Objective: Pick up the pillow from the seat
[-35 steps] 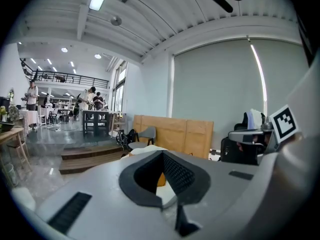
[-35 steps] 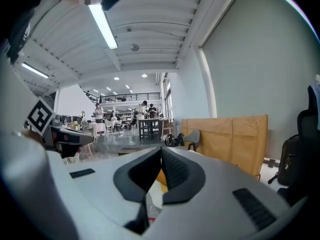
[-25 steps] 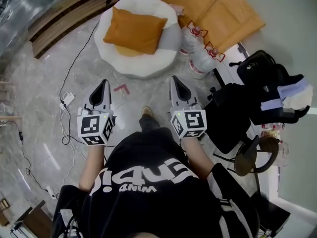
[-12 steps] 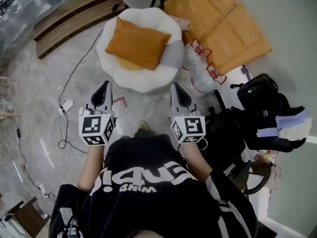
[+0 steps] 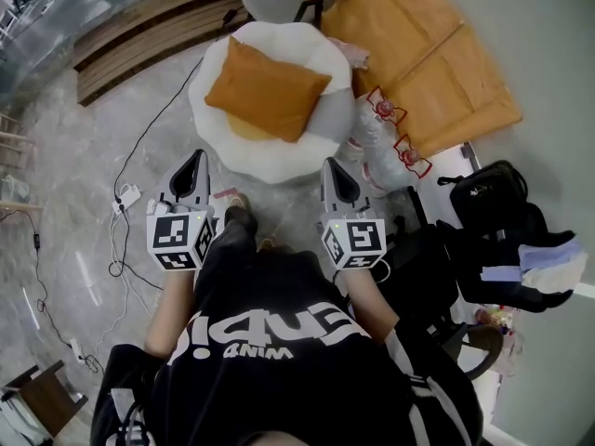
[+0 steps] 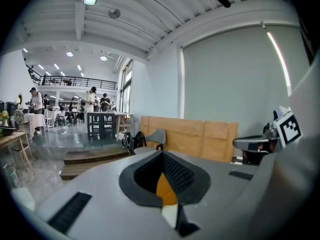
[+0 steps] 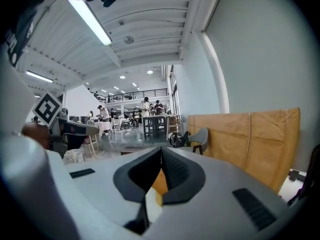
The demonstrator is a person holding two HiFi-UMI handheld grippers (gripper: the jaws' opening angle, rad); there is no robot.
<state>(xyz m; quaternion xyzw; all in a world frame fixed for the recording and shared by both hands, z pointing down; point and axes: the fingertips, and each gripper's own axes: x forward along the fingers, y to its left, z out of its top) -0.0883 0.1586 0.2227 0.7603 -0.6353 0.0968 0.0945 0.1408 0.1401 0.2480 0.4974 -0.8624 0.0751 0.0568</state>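
Grey marbled floor [image 5: 74,156] is spread beneath the person, with large brown boards [image 5: 437,63] laid at the far right. A round white seat [image 5: 279,161] is set ahead, and the orange pillow [image 5: 268,89] lies on top of it, untouched. Black bags [image 5: 493,235] are piled at the right, and two plastic bottles [image 5: 376,133] are seen just beside the seat. A white power strip [image 5: 127,196] is left on the floor at the left. The left gripper [image 5: 197,156] and right gripper [image 5: 331,164] are held short of the seat, jaws pressed together on nothing.
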